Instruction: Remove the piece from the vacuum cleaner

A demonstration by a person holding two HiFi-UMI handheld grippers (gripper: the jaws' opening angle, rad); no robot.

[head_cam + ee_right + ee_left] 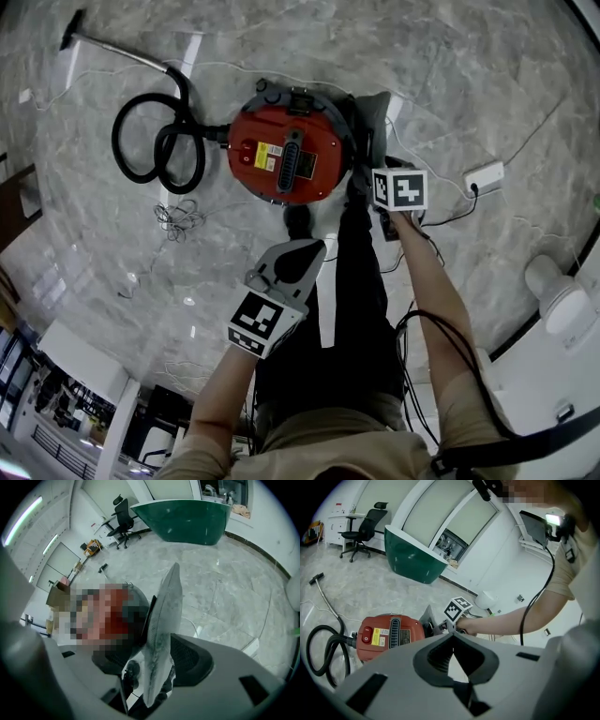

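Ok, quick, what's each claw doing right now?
Left claw: closed, empty.
Right claw: open; the grey piece stands between its jaws, apparently not clamped.

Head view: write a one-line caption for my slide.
Red vacuum cleaner on a marble floor; the open right gripper straddles its grey piece, left gripper shut and empty.
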